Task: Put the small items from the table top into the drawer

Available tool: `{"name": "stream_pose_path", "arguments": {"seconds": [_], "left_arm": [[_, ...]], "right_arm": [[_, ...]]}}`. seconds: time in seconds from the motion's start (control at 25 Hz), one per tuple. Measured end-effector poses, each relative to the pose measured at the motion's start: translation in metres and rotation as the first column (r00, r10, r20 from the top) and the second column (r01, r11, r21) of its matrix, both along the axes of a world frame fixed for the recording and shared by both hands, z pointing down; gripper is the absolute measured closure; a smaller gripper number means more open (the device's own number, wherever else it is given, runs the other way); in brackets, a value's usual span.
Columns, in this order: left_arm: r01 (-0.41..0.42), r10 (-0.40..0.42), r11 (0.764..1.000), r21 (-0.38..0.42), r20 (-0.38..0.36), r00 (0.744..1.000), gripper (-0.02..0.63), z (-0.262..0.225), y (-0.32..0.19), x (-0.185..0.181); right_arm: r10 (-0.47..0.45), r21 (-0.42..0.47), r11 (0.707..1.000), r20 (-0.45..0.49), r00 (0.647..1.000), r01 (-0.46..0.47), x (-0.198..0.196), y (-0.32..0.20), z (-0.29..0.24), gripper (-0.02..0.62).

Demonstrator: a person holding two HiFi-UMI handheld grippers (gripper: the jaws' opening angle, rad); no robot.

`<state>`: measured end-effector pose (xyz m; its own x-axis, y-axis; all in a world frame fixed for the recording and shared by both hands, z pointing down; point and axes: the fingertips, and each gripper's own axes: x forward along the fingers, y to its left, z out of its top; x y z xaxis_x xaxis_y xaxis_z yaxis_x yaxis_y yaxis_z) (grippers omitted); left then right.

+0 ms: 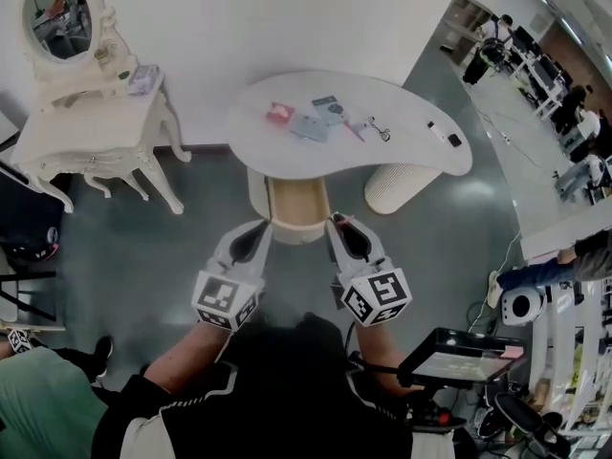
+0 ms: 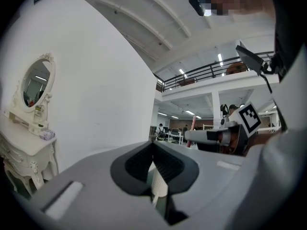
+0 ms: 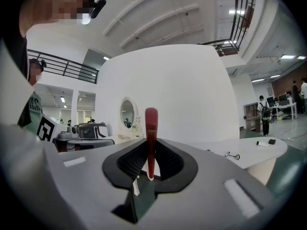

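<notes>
My right jaws pinch a slim red stick, which stands upright between the pads and pokes out past their tips. My left jaws are pressed together at the tips with nothing in them; only a sliver of a pale ribbed surface shows through the slit lower down. From the head view both of my grippers hang side by side in front of the white tabletop, the left one and the right one apart from each other, their tips at either side of the open drawer, whose wooden inside faces up just under the table's near edge. The stick is in the air by the drawer's right side, not inside it. On the tabletop lie the other small things: a red packet, a grey-blue card beside it, a second card a little farther back, a key ring to their right, and well apart, near the right end, a small white piece and a small black piece. Off to my left a white dressing table with an oval mirror stands against the wall.
</notes>
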<state>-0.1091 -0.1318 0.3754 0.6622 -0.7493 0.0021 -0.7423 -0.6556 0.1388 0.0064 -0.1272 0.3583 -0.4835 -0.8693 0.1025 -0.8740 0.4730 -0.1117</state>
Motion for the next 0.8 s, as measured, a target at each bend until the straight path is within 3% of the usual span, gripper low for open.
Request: {"name": "stream_pose_path", "arguments": {"seconds": [0.32,0.8], "left_arm": [[0.039,-0.039,0.999,0.000,0.009,0.999,0.606,0.005,-0.052,0.010],[0.083,-0.085,0.996,0.025,0.048,0.995,0.606,-0.005,-0.136,0.062]], "right_arm": [[-0.052,0.003,0.999,0.003,0.999,0.052,0.006,-0.055,0.005,0.540],[-0.129,0.021,0.991,0.012,0.992,0.129,0.049,-0.143,0.000,0.540]]}}
